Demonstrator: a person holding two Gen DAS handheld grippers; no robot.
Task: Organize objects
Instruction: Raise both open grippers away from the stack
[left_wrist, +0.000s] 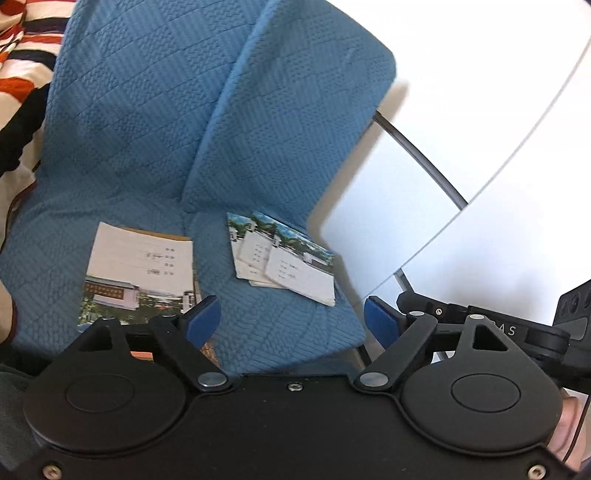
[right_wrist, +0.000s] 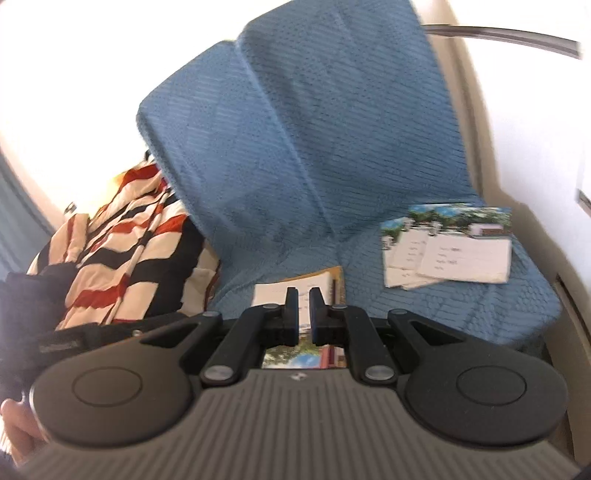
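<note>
A large booklet (left_wrist: 136, 273) with a building photo on its cover lies flat on the blue quilted seat cover (left_wrist: 147, 129). To its right lies a fanned stack of smaller booklets (left_wrist: 284, 262). My left gripper (left_wrist: 291, 317) hovers above the seat's front, open wide, with nothing between its blue pads. In the right wrist view my right gripper (right_wrist: 303, 299) is shut and holds nothing. It hangs above the large booklet (right_wrist: 295, 288), with the small stack (right_wrist: 447, 247) off to the right on the cover (right_wrist: 295, 147).
A striped red, black and cream cloth (right_wrist: 122, 240) is bunched at the seat's left side (left_wrist: 22, 55). A white panel (left_wrist: 388, 221) and a dark rod (left_wrist: 417, 155) stand right of the seat. The right gripper's black body (left_wrist: 517, 328) shows at the left view's right edge.
</note>
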